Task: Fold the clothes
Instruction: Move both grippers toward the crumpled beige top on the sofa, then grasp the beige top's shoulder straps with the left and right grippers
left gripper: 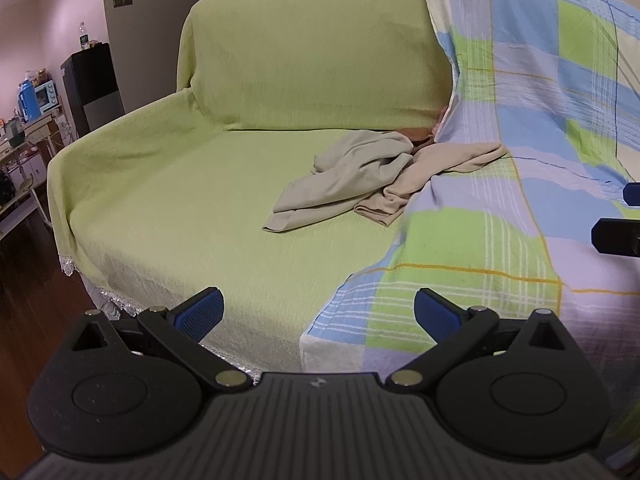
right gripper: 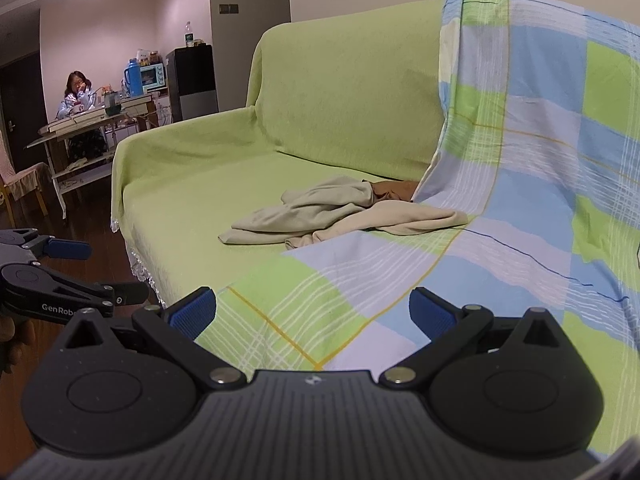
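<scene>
A crumpled beige garment lies on the seat of a sofa under a green cover, near the seat's back right. It also shows in the right wrist view. A brown cloth peeks out behind it. My left gripper is open and empty, held over the sofa's front edge, well short of the garment. My right gripper is open and empty, over the checked sheet. The left gripper also shows at the left edge of the right wrist view.
A blue, green and lilac checked sheet drapes the sofa's right half. Dark wood floor lies to the left. A person sits at a cluttered table far left, next to a black fridge.
</scene>
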Motion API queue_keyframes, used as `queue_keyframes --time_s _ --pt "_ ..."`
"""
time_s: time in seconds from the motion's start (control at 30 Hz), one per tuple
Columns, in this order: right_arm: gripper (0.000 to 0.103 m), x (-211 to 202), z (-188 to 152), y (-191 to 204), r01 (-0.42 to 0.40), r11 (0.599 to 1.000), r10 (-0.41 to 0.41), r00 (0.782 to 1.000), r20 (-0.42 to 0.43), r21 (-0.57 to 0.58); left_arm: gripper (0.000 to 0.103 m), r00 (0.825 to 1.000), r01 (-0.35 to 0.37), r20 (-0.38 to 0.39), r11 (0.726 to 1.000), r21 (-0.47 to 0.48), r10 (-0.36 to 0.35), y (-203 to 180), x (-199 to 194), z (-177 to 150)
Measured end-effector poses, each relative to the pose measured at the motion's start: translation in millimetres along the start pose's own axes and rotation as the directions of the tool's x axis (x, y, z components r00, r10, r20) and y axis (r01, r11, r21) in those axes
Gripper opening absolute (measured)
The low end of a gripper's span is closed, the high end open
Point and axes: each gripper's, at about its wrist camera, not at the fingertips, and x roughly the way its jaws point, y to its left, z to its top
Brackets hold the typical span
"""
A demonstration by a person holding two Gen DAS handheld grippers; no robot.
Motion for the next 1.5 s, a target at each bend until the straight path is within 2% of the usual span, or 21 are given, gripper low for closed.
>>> queue_keyframes --time_s 0.37,0.53,0.63,0.8,0.87,0.97,1.0,1.03,1.1,1.17,1.2,1.23,1.27,1.3,1.33,1.43,1.47,1.5 --pt "0.102 24.1 -1.8 -16.9 0.010 1.000 -0.010 1.000 -0.022 0.003 0.102 1.000 0.000 -0.011 1.000 0.003 0.000 -2.1 33.6 7.5" --pt "0.102 39.6 2.4 -22.3 0.008 0.999 -0.009 1.000 -0.029 -0.037 0.102 0.999 0.045 0.001 0.998 0.033 -0.045 3.6 51.2 11.8" --pt "0.101 51.2 13.5 -26.6 0.004 0.996 -0.004 1.000 -0.004 -0.091 0.102 0.995 0.087 0.042 0.992 0.093 -0.091 10.1 67.5 24.8" --pt "0.096 85.1 49.1 -30.0 0.004 0.964 0.002 1.000 0.019 -0.266 0.102 0.996 0.086 -0.010 0.961 0.263 -0.086 31.8 123.8 49.6" --pt "0.093 108.0 64.7 -24.3 -0.001 0.928 0.007 1.000 0.015 -0.372 0.101 0.989 0.131 0.031 0.954 0.268 -0.145 34.3 147.3 61.1" --pt "0.081 153.4 77.7 -12.1 -0.024 0.855 0.011 1.000 -0.028 -0.518 0.086 0.978 0.172 0.046 0.918 0.358 -0.201 26.7 185.4 69.9" --pt "0.075 169.3 79.0 -7.3 -0.038 0.826 0.014 0.999 -0.046 -0.562 0.078 0.977 0.176 0.044 0.902 0.394 -0.210 23.3 196.8 71.2" --pt "0.074 184.9 79.2 -2.3 -0.051 0.794 0.015 0.998 -0.065 -0.606 0.069 0.976 0.181 0.037 0.890 0.419 -0.216 21.5 205.9 72.4" --pt "0.060 214.4 75.1 9.0 -0.080 0.713 0.012 0.995 -0.102 -0.696 0.063 0.974 0.190 0.023 0.863 0.469 -0.226 17.5 224.6 74.4" --pt "0.056 239.6 69.6 21.9 -0.104 0.625 0.007 0.992 -0.128 -0.773 0.058 0.972 0.184 0.024 0.826 0.533 -0.233 9.8 245.0 73.2" --pt "0.055 249.2 67.9 27.6 -0.110 0.588 0.008 0.991 -0.130 -0.801 0.055 0.974 0.173 0.028 0.816 0.551 -0.226 8.5 248.4 73.8" --pt "0.055 257.7 66.1 32.8 -0.115 0.559 0.009 0.991 -0.133 -0.821 0.047 0.974 0.168 0.028 0.803 0.571 -0.224 5.2 254.5 71.6" --pt "0.055 264.5 63.9 37.2 -0.121 0.542 0.011 0.991 -0.137 -0.832 0.040 0.974 0.170 0.025 0.798 0.578 -0.225 4.0 257.4 70.1" --pt "0.055 271.4 61.7 41.6 -0.127 0.525 0.013 0.990 -0.141 -0.842 0.023 0.972 0.180 0.019 0.794 0.581 -0.235 2.1 261.9 67.5" --pt "0.055 278.2 59.6 45.5 -0.131 0.508 0.014 0.989 -0.144 -0.851 0.013 0.969 0.195 0.013 0.797 0.572 -0.247 1.3 265.4 65.2" --pt "0.053 298.5 53.3 50.9 -0.137 0.475 0.003 0.988 -0.154 -0.869 0.012 0.966 0.210 0.010 0.807 0.552 -0.259 1.6 269.3 60.7" --pt "0.048 304.3 48.4 49.4 -0.140 0.467 -0.007 0.987 -0.162 -0.873 0.011 0.966 0.213 0.010 0.812 0.544 -0.260 3.6 269.8 60.6" --pt "0.038 309.8 44.3 49.6 -0.142 0.462 -0.019 0.985 -0.169 -0.875 0.010 0.965 0.218 0.010 0.820 0.530 -0.263 5.6 270.0 60.5"
